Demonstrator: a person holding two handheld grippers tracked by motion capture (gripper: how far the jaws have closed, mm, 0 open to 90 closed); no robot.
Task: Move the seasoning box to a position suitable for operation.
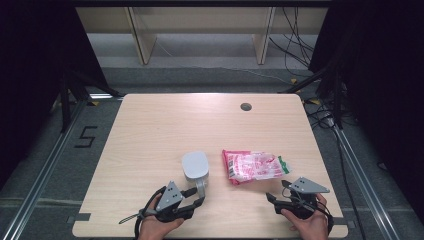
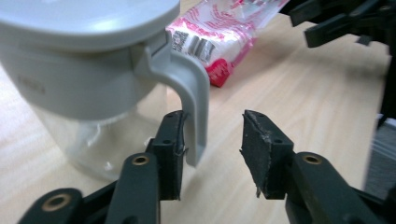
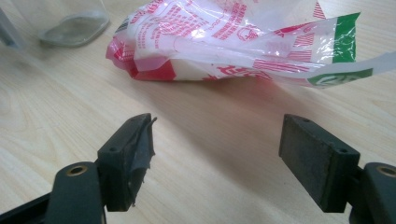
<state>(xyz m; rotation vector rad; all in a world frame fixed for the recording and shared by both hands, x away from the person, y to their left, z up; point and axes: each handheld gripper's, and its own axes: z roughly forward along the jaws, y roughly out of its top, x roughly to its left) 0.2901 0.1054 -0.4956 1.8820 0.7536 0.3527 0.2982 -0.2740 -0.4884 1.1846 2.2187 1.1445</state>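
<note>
Far left, on the floor beside the bench (image 1: 150, 120), a black figure 5 (image 1: 86, 137) is marked out — the clearest writing here.

Onto the bench now: the left hand-held gripper (image 1: 196, 196) sits at the near edge in the person's left hand (image 1: 159, 222), jaws parted. From the left gripper view, the grey handle (image 2: 194, 100) of the jug stands between the two black pads; the left pad lies right against the handle's lower end, the right pad stands clear of it with bench showing in the gap. So it's released, not clamped.

The jug (image 1: 195, 167) itself stands upright near the middle of the bench, just beyond that gripper, grey lid (image 2: 79, 21) on top, grey band below it, clear body beneath. There's a faint embossed mark on the band, too soft to read.

Moving right: a red-and-white plastic packet (image 1: 254, 166) lies flat just beside the jug, apart from it. In the left gripper view it shows a barcode (image 2: 194, 45); in the right gripper view, red printed characters cover the film and a green strip (image 3: 346, 44) crosses its open end, the lettering too small to make out.

Far right: the right hand-held gripper (image 1: 278, 193), in the right hand (image 1: 307, 222), pads wide apart, nothing between them, aimed at the packet, short of it.
</note>
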